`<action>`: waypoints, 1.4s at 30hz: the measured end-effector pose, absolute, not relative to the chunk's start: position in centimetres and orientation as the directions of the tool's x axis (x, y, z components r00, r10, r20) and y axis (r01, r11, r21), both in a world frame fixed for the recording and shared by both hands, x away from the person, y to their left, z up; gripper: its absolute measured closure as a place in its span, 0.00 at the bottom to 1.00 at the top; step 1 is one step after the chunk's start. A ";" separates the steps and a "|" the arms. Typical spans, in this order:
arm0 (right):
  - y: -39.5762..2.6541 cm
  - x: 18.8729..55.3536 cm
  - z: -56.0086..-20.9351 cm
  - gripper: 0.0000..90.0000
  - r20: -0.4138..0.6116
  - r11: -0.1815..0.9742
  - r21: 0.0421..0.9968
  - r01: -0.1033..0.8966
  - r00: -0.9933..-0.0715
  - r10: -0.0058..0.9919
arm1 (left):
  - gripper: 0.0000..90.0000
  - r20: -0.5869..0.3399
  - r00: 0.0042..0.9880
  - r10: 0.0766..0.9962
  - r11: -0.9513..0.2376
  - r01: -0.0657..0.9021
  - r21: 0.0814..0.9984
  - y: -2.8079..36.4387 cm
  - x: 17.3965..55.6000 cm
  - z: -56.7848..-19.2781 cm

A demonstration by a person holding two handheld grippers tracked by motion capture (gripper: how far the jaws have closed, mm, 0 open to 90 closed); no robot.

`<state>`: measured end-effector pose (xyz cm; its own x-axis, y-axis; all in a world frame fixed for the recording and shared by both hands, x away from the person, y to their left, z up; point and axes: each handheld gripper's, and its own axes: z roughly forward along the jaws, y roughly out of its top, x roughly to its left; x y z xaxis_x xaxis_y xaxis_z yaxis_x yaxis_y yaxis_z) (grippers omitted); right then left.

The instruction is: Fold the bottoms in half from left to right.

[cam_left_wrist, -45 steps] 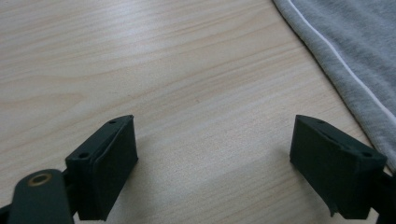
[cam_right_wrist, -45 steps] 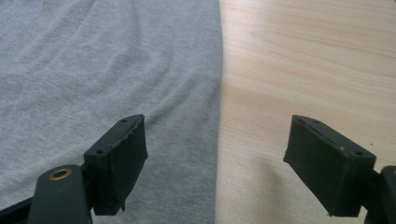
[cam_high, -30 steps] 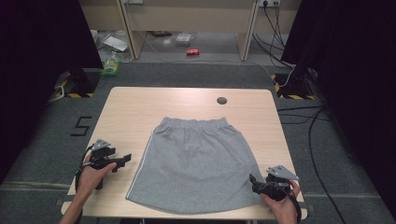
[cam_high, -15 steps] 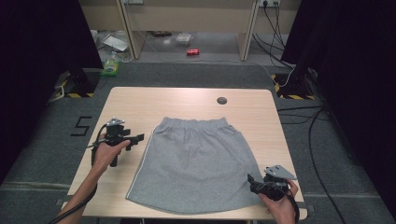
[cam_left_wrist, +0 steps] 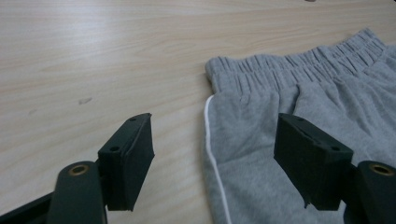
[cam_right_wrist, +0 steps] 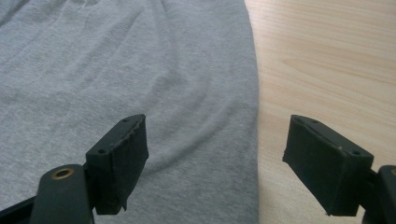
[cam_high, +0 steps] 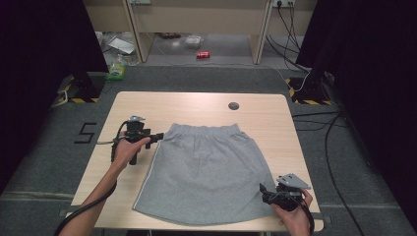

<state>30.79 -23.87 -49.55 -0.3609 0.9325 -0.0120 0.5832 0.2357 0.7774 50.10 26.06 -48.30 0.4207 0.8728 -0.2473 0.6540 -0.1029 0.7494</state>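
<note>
At 9 o'clock of the grey shorts [cam_high: 204, 172]: left gripper [cam_high: 156, 136] wide open, empty, aimed at waistband corner [cam_left_wrist: 215, 70]. Right gripper [cam_high: 263, 189] wide open, empty, straddling hem edge at 4 o'clock.

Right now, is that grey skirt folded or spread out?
Spread out. The skirt lies flat in one layer on the table, waistband at the far end, hem near the person. Both grippers, left and right, are open at its edges.

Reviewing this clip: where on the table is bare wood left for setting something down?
Free: the strip beyond the grey shorts waistband, apart from a small dark disc, and the table's far-left corner. Tighter: either side of the shorts, where the left gripper and right gripper sit.
</note>
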 end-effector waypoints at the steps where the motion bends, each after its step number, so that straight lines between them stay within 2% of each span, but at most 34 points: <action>1: -23.9 30.8 -49.6 0.24 -0.015 0.241 0.778 0.580 -0.367 0.930 | 0.31 -0.247 0.419 0.874 -0.103 0.657 0.747 25.8 50.4 -48.3; 13: -23.5 30.9 -49.6 0.24 -0.012 0.246 0.775 0.582 -0.376 0.926 | 0.39 -0.218 0.417 0.882 -0.141 0.677 0.722 23.8 53.1 -49.6; 30: -22.8 31.0 -49.7 0.24 -0.021 0.270 0.775 0.571 -0.404 0.914 | 0.50 -0.168 0.445 0.880 -0.220 0.694 0.686 21.0 55.2 -50.7; 33: -22.5 31.0 -49.7 0.24 -0.021 0.276 0.774 0.570 -0.412 0.911 | 0.56 -0.163 0.448 0.879 -0.224 0.689 0.689 21.0 55.2 -50.7; 37: -21.7 30.9 -49.5 0.25 -0.025 0.292 0.774 0.563 -0.433 0.901 | 0.74 -0.140 0.467 0.873 -0.255 0.681 0.686 20.3 55.1 -50.6; 42: -19.6 30.6 -49.1 0.25 -0.035 0.320 0.787 0.528 -0.479 0.877 | 0.82 -0.157 0.461 0.874 -0.244 0.693 0.678 20.2 55.3 -50.6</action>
